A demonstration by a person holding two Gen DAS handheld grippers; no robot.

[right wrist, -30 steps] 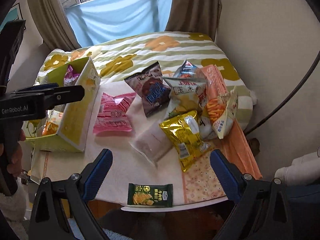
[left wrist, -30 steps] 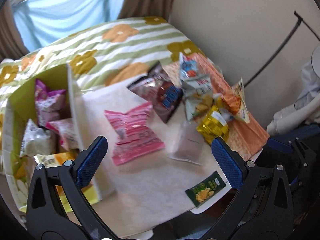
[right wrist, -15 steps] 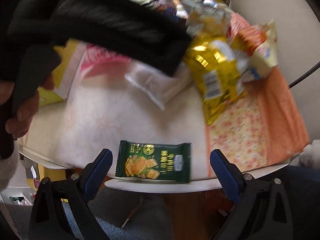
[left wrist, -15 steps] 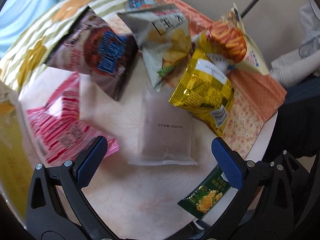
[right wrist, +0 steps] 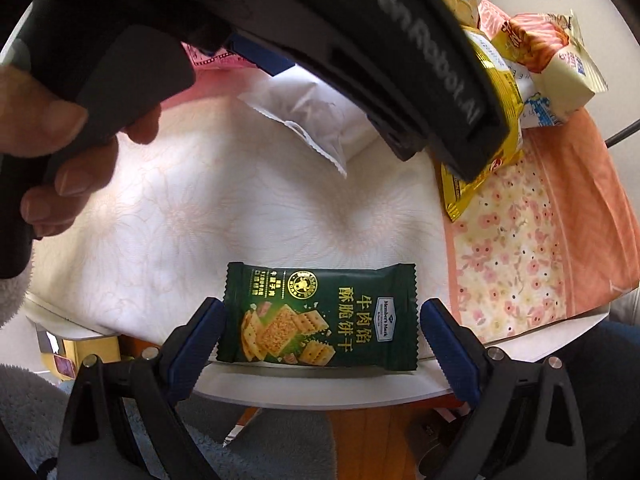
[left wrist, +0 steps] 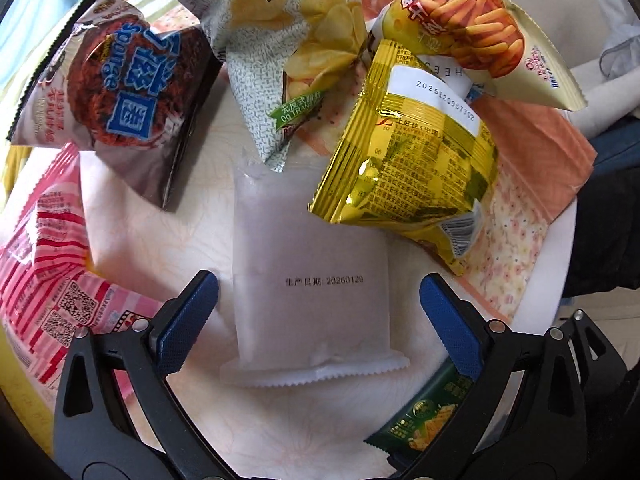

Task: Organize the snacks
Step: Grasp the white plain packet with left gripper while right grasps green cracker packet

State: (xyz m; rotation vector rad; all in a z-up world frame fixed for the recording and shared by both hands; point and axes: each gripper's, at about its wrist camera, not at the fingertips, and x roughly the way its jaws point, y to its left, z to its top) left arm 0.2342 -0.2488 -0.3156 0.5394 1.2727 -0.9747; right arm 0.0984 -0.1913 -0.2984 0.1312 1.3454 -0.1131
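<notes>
A flat white packet point(left wrist: 312, 280) lies on the table between the open jaws of my left gripper point(left wrist: 318, 308); it also shows in the right wrist view point(right wrist: 312, 116). My right gripper point(right wrist: 320, 334) is open and straddles a green cracker packet point(right wrist: 320, 318) at the table's front edge; this packet also shows in the left wrist view point(left wrist: 424, 424). Around the white packet lie a gold bag point(left wrist: 416, 148), a brown sponge-cake bag point(left wrist: 116, 88), a chip bag point(left wrist: 288, 40), a pink packet point(left wrist: 48, 272) and a cream stick-snack bag point(left wrist: 488, 28).
The left gripper's body point(right wrist: 360, 48) and the hand holding it point(right wrist: 68, 160) fill the top of the right wrist view. An orange floral cloth point(right wrist: 540, 240) covers the table's right side. The white table rim point(right wrist: 320, 392) runs just under the green packet.
Both grippers have come down close to the table. The left one has moved from near the yellow box to over the white packet; the right one has closed in on the green packet. Both stay open.
</notes>
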